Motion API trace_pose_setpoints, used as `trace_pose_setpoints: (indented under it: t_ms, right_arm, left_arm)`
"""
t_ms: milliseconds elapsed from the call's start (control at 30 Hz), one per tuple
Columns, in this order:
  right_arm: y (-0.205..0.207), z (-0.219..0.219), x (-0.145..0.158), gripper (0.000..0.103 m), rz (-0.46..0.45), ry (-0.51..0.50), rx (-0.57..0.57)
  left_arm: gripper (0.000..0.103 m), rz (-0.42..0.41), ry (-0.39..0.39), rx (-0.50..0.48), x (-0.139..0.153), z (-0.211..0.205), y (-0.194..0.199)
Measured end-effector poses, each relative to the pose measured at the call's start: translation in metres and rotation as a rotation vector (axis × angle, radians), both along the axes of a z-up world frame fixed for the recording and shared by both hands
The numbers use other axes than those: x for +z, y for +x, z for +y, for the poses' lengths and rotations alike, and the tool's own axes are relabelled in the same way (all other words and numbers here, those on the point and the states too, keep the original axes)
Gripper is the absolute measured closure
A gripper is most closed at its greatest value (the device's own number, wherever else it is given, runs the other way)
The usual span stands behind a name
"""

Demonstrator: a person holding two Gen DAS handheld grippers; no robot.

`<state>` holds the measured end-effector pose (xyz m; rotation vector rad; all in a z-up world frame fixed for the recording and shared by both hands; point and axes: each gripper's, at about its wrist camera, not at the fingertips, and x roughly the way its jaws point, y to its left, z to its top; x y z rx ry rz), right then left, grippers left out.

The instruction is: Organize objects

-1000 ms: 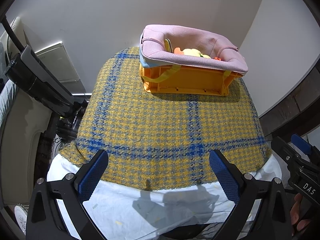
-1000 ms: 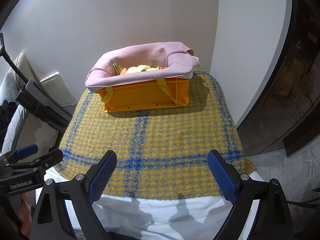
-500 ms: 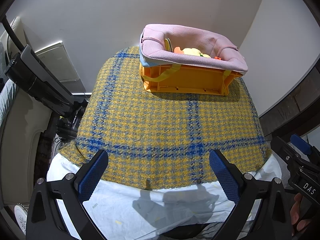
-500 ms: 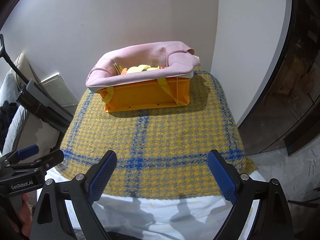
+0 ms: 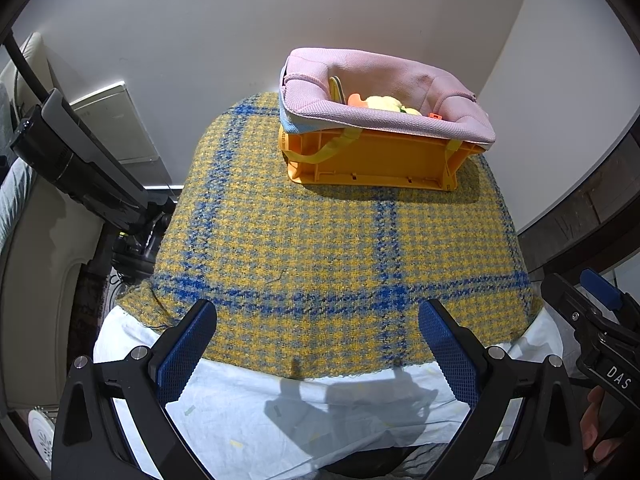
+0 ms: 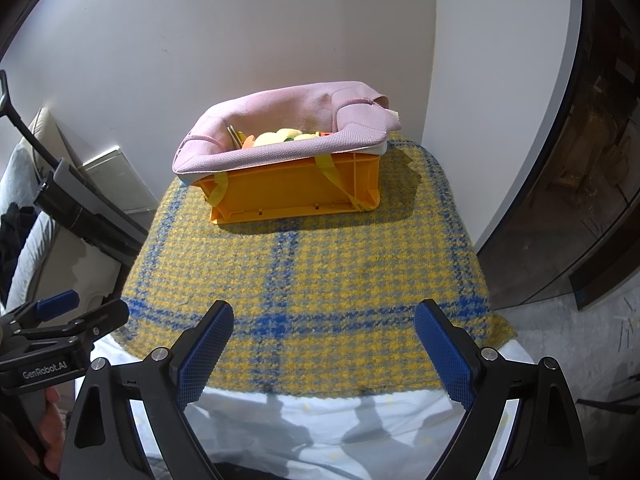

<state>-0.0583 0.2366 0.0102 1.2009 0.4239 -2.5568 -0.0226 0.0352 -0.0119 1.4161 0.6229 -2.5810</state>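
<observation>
At the far end of the plaid cloth (image 5: 320, 240), near the wall, we see the orange crate (image 5: 372, 156) w/ a pink fabric bag (image 5: 384, 116) draped over its rim; yellow and orange items (image 5: 384, 103) sit inside, too small to name. Cloth between crate and us carries nothing loose. Left gripper (image 5: 318, 350) and right gripper (image 6: 324, 350) both hang over the near edge, above the white sheet (image 6: 320, 420), jaws wide apart, nothing btwn them.

Our read: everything visible already sits in the crate, so this fits either a tidy-up that's finished or a crate waiting to be emptied and sorted; can't settle which. Either way, for any reach toward the crate we'd keep the tongs spread, come in level over the cloth so pads don't snag the weave, and mind the bag's yellow straps (image 6: 332, 172) hanging down the crate's front.
</observation>
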Motion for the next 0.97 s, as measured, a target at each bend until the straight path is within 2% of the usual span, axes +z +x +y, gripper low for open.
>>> trace_pose_setpoints:
  t_ms: [967]
  right_arm:
    - [-0.0001, 0.0049, 0.002, 0.011, -0.003, -0.015, -0.02]
  left_arm:
    - [0.0, -0.015, 0.029, 0.005, -0.0043, 0.0059, -0.0009]
